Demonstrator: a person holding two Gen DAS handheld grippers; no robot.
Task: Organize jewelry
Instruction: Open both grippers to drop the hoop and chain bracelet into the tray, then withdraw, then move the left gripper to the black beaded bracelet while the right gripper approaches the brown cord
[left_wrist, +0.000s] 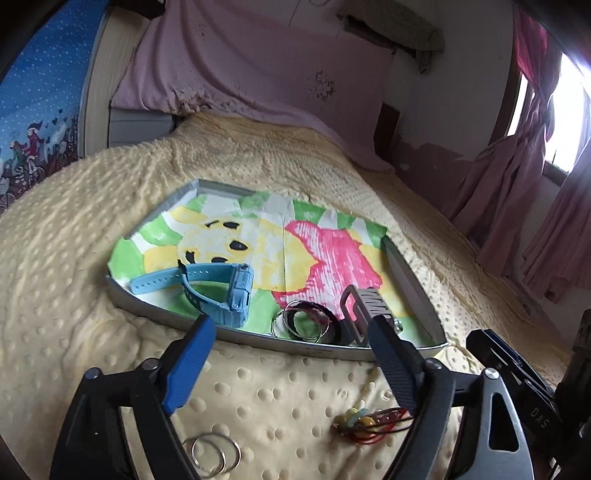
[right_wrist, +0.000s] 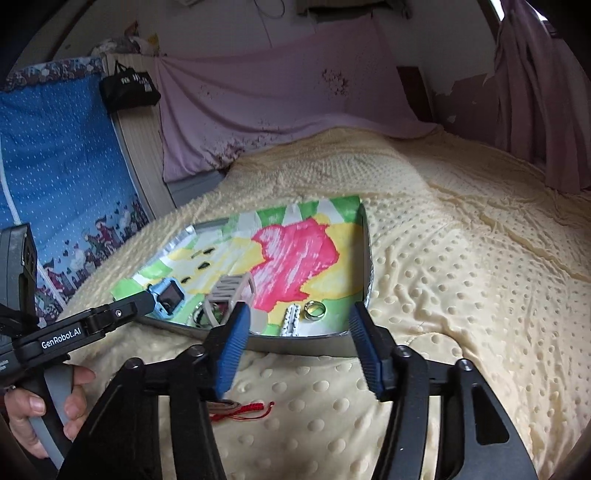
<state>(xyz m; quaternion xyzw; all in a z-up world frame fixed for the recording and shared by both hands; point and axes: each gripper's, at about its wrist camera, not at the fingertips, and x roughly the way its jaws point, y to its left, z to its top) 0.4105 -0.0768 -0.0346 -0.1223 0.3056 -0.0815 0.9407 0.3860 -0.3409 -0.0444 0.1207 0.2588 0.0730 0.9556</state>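
A shallow metal tray (left_wrist: 258, 341) lined with a bright cartoon picture lies on the yellow blanket; it also shows in the right wrist view (right_wrist: 369, 266). In it lie a blue watch (left_wrist: 221, 291), dark and silver bangles (left_wrist: 306, 319) and a grey strap (left_wrist: 364, 310). The right wrist view also shows a gold ring (right_wrist: 314, 309) and a studded silver piece (right_wrist: 290, 319) in the tray. My left gripper (left_wrist: 291, 328) is open and empty just before the tray's near rim. My right gripper (right_wrist: 299, 321) is open and empty there too. A beaded red bracelet (left_wrist: 369, 424) and silver hoops (left_wrist: 214, 456) lie on the blanket below my left gripper.
A red cord with a brown band (right_wrist: 240, 408) lies on the blanket under my right gripper. A pink sheet (left_wrist: 258, 66) hangs behind the bed, a blue patterned cloth (right_wrist: 55, 177) at the left, pink curtains (left_wrist: 535, 206) at the right.
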